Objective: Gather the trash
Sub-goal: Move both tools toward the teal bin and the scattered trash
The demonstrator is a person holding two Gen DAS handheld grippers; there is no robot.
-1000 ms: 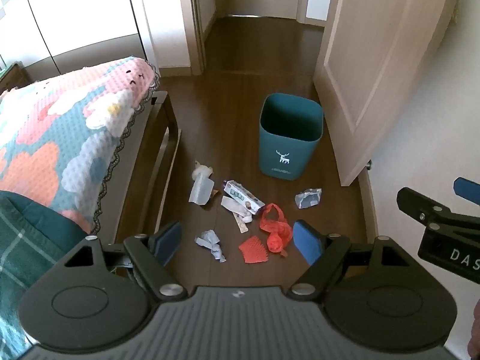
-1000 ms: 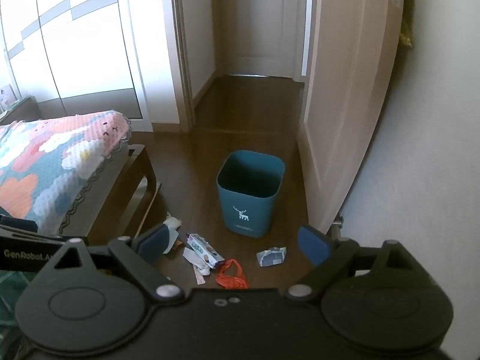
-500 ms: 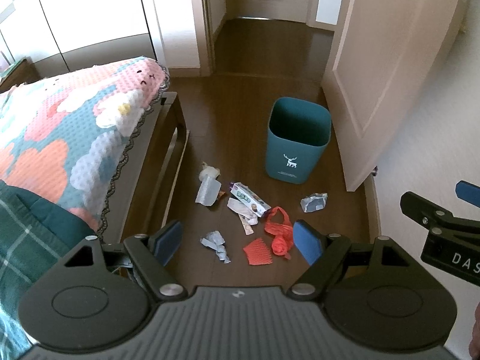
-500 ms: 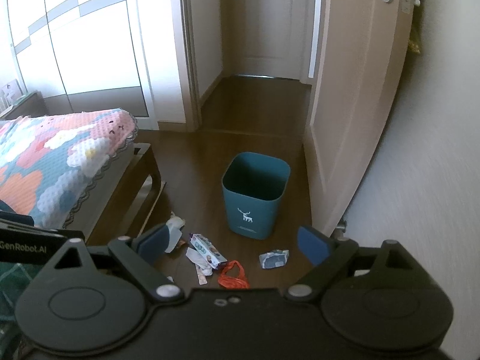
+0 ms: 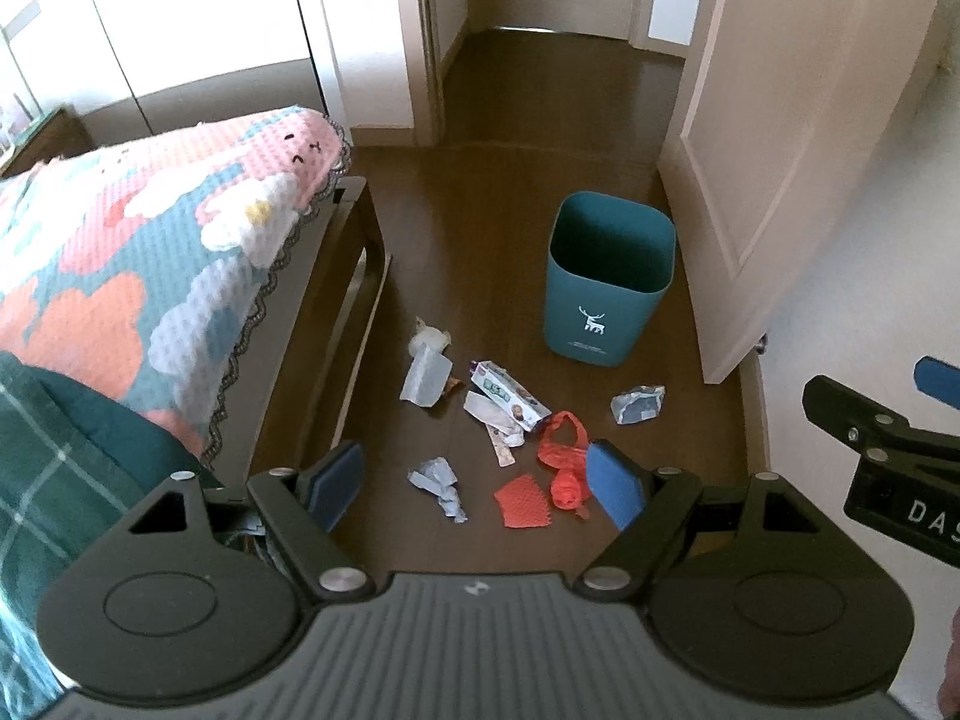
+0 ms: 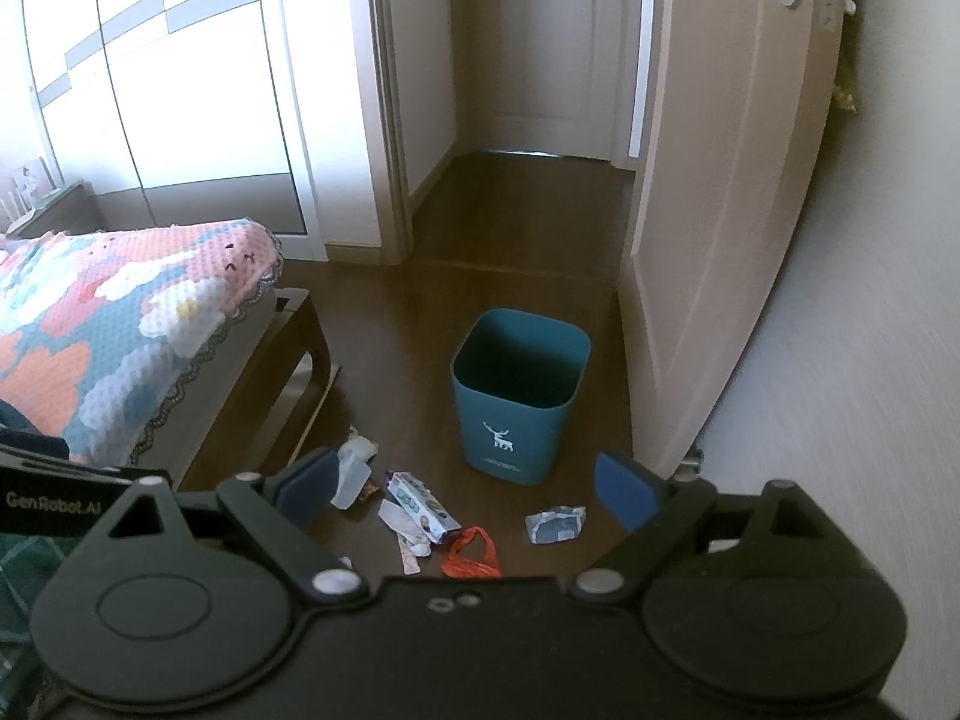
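Change: since the earlier frame the left wrist view has tipped up a little, so bin and litter sit lower in it; right wrist view is almost unchanged.

Left wrist view
- left gripper [image 5: 477,483]: jaws wide, nothing between the pads, held above the floor
- bin [image 5: 606,282]: teal, upright, open, on the dark floor near the door [image 5: 798,138]
- litter: white bag [image 5: 425,369], carton [image 5: 510,396], crumpled foil [image 5: 639,403], red net [image 5: 564,462], red scrap [image 5: 523,501], blue wad [image 5: 438,483], all loose on the floor in front of the bin
- bed [image 5: 138,252]: patterned cover, left of the litter
- right gripper [image 5: 888,420]: partly in view at the right edge

Right wrist view
- right gripper [image 6: 471,486]: jaws wide, holding nothing
- bin [image 6: 516,396]: between bed [image 6: 120,312] and door [image 6: 720,198]
- litter: carton [image 6: 420,507], foil [image 6: 555,523], red net [image 6: 471,555] just before the bin
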